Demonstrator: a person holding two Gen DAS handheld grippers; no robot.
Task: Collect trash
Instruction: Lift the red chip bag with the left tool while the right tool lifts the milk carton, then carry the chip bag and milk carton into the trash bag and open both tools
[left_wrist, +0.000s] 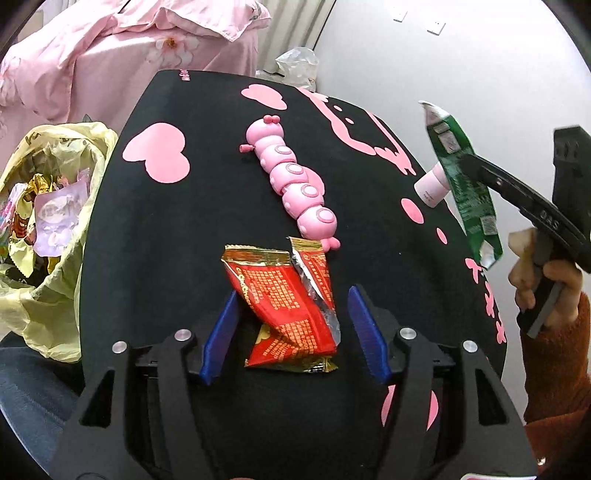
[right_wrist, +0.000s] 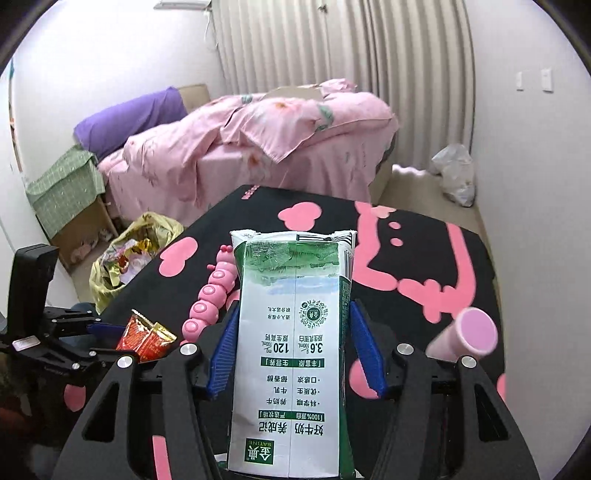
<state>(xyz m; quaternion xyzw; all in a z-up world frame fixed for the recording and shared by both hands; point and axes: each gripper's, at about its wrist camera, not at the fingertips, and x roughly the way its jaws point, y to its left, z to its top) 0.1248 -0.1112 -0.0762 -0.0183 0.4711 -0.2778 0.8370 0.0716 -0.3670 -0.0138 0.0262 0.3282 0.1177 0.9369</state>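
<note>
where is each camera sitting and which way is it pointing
Left wrist: behind the open left gripper, looking down at the red wrapper on the black table; the person's right hand shows.
Right wrist: behind the right gripper, jaws shut on the flattened milk carton, facing the bed.
Both show the pink caterpillar toy, yellow trash bag and pink tube.

Milk carton (right_wrist: 295, 354) in right claw (right_wrist: 293, 350)

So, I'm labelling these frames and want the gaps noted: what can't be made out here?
- Milk carton, right wrist view: its bottom is cut off by the frame edge.
- Pink tube, left wrist view: partly hidden behind the carton; blurred in the right wrist view.
- Yellow trash bag, left wrist view: its contents are too jumbled to identify.
</note>
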